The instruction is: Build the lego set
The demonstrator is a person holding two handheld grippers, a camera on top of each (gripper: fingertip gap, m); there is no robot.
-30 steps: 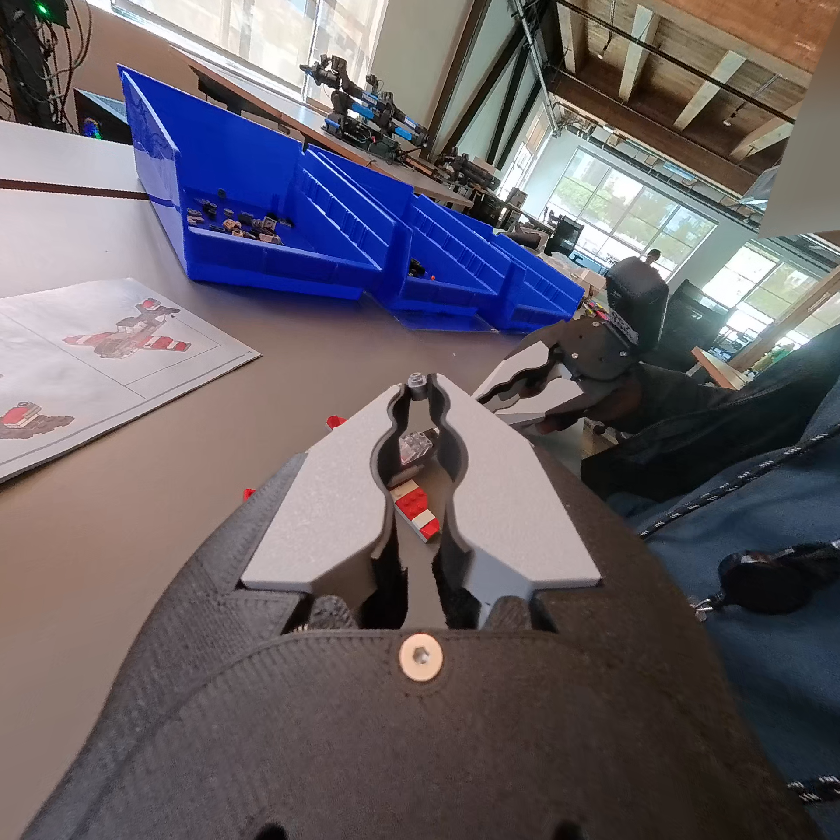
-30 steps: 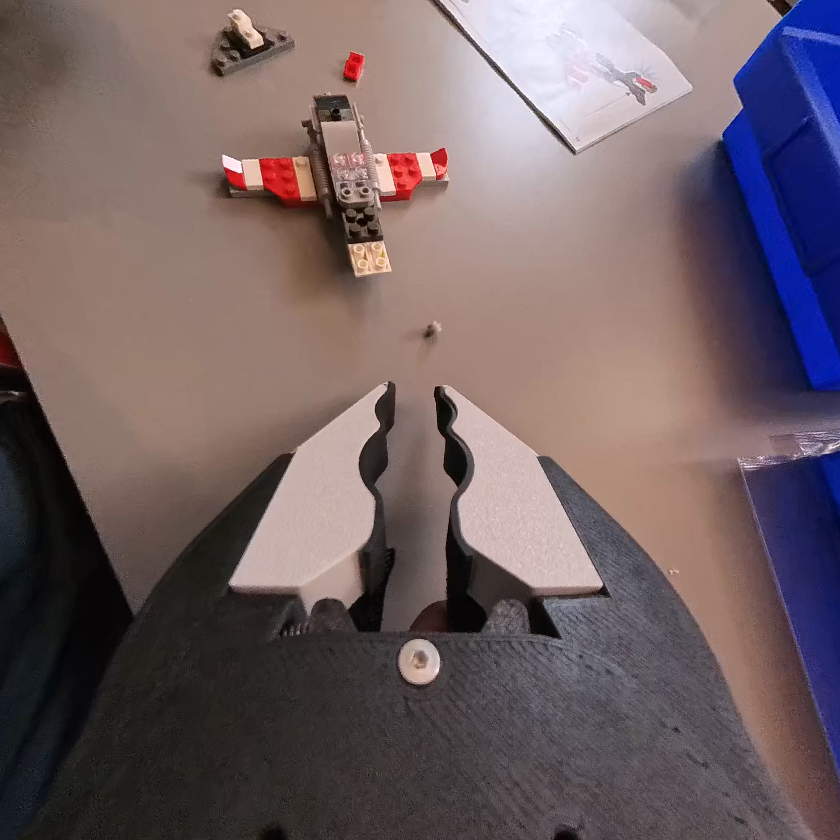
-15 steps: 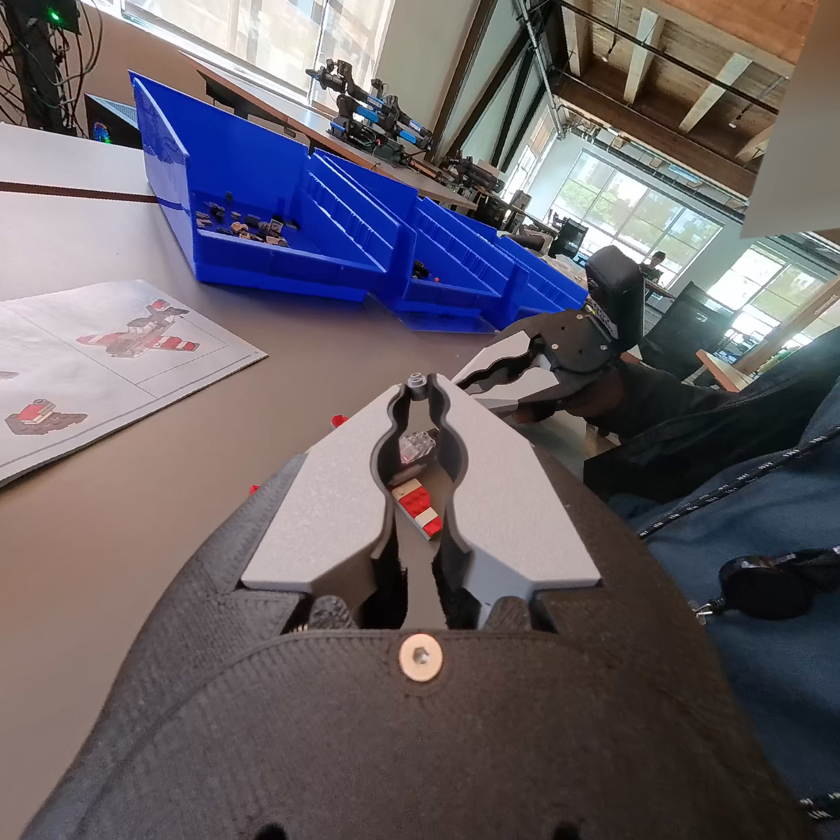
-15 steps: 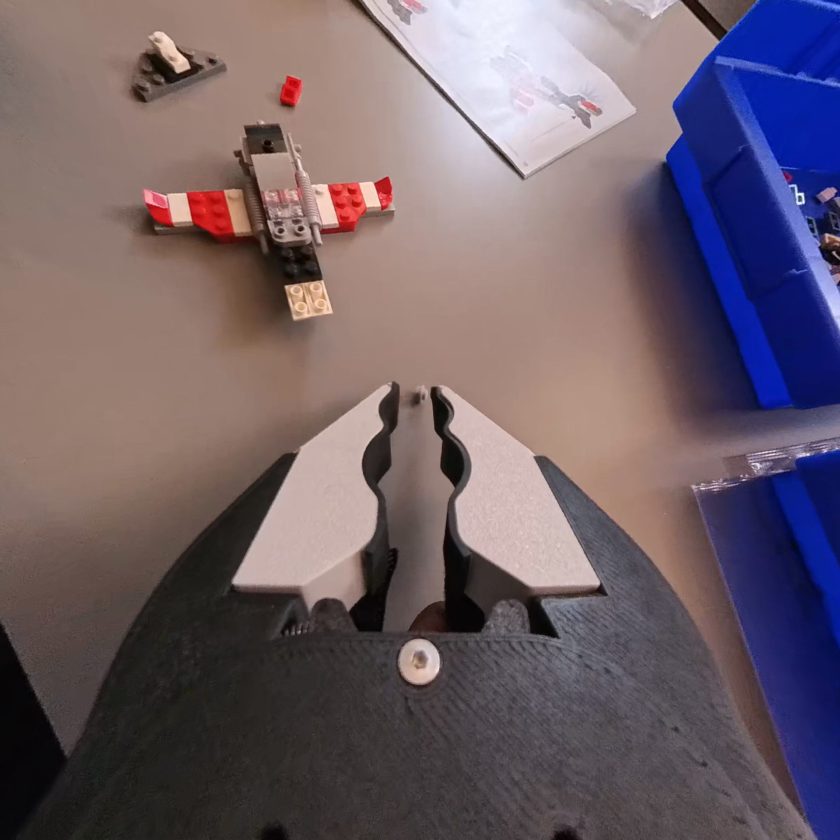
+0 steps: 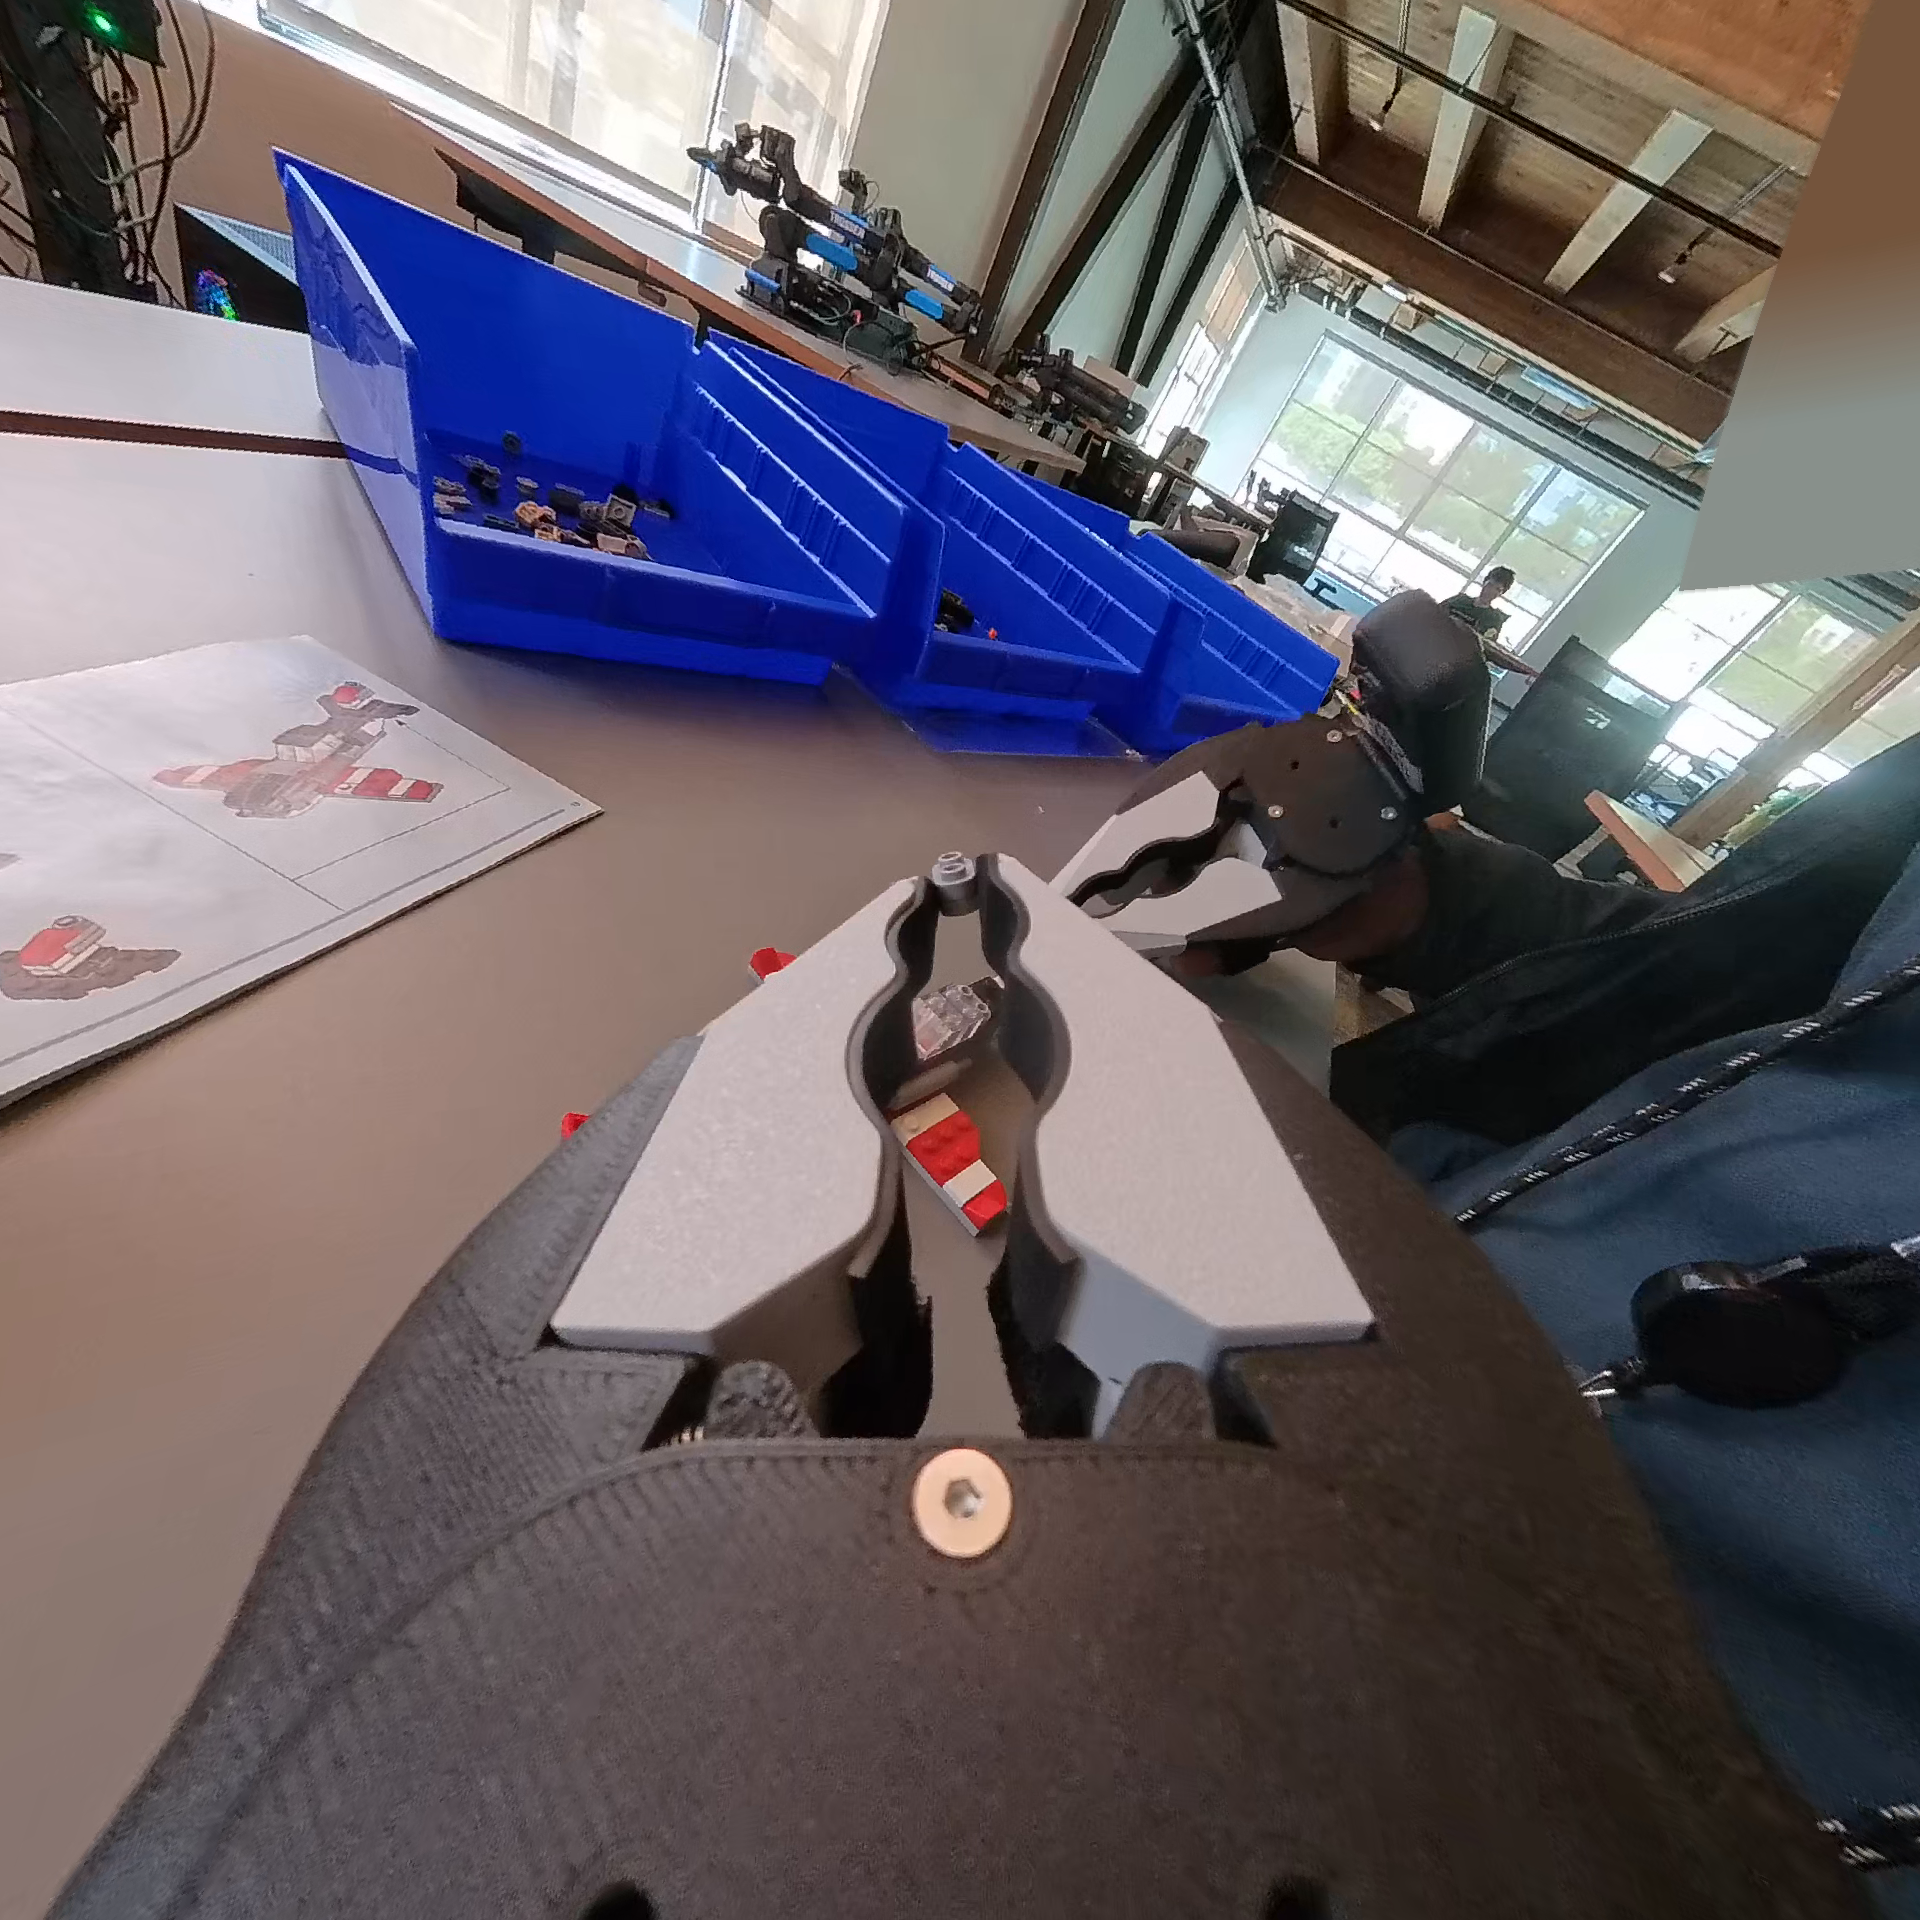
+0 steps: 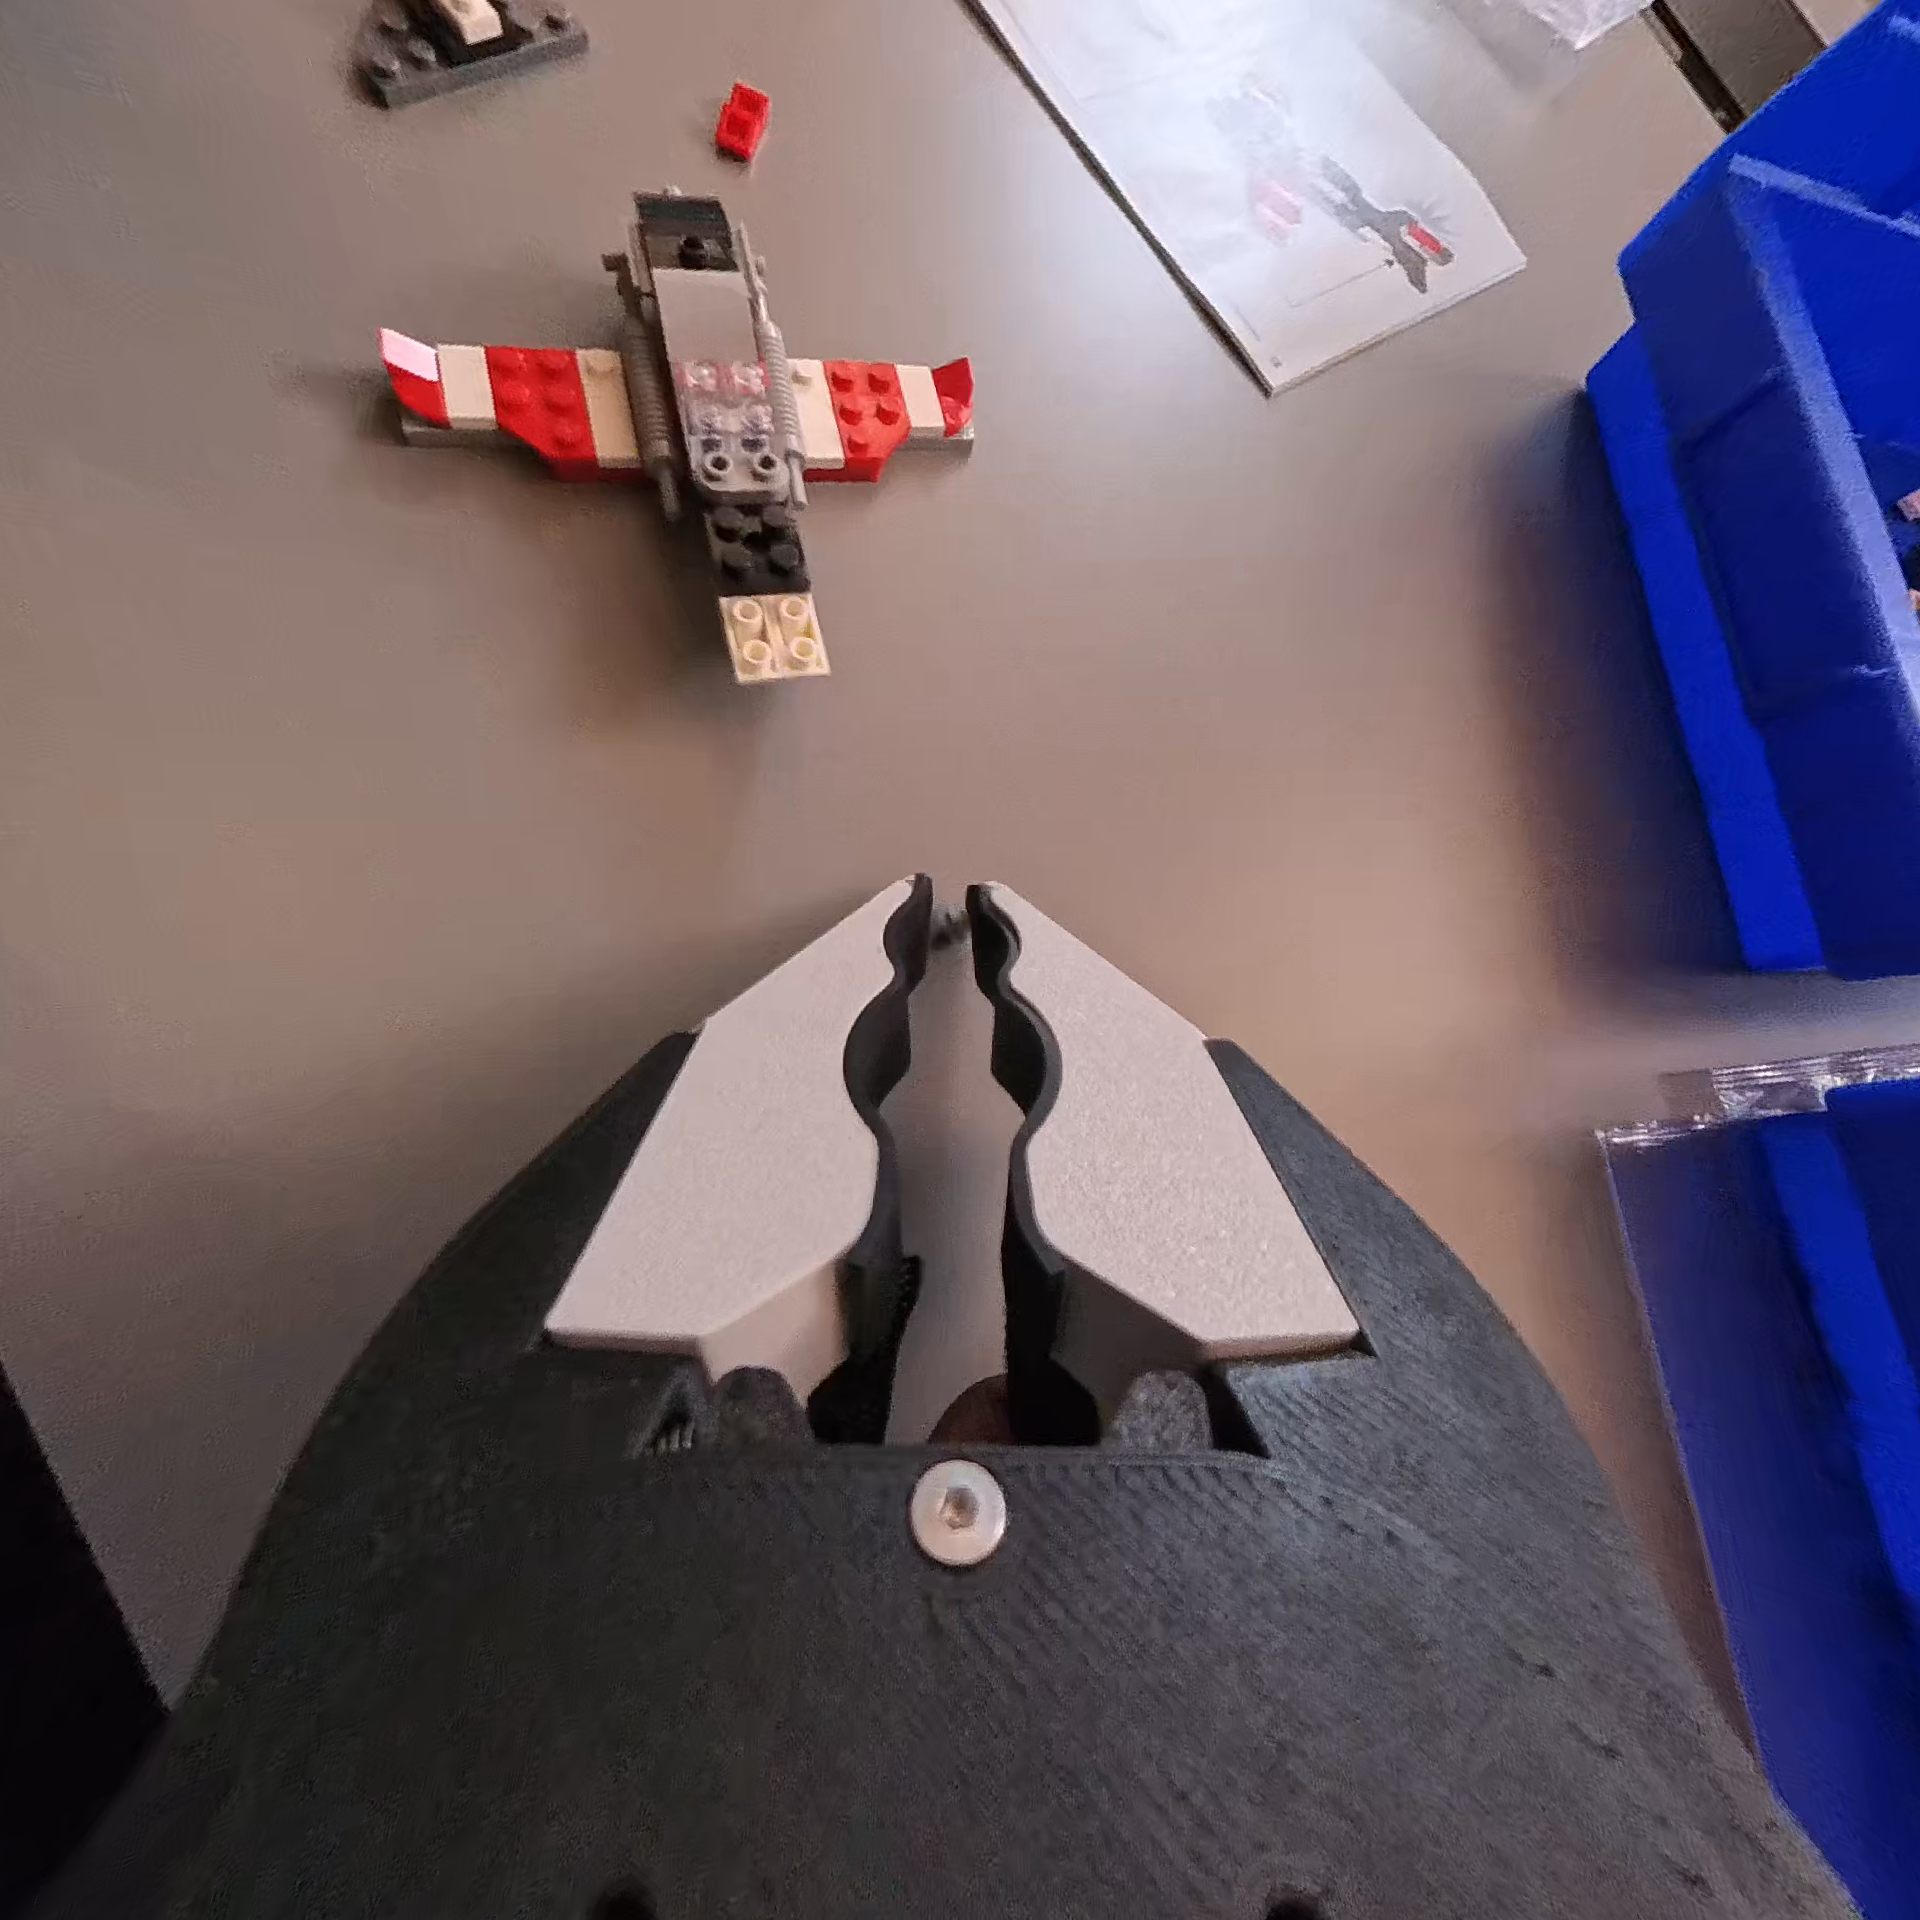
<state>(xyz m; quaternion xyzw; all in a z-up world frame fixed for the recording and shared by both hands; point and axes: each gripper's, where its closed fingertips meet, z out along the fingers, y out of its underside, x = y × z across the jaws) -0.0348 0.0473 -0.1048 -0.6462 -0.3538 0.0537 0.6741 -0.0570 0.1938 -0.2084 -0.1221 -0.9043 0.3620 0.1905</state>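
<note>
Count on the surface [image 6: 1299, 675]: one part-built plane model [image 6: 717, 436], one loose red brick [image 6: 744, 120], one dark wedge plate carrying a pale piece [image 6: 473, 52] and one open instruction booklet [image 6: 1288, 177]. Blue parts bins [image 5: 665, 488] — at least three in a row in the left wrist view. Two grippers — the left gripper [image 5: 958, 891] with one small grey round stud [image 5: 956, 881] at its tips, the right gripper [image 6: 948, 902] with one tiny grey piece [image 6: 947, 924] between its tips.

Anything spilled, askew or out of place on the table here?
Nothing damaged or spilled. A loose red brick and a small dark wedge sub-assembly lie apart beyond the plane model, which sits flat; normal for a build.
</note>
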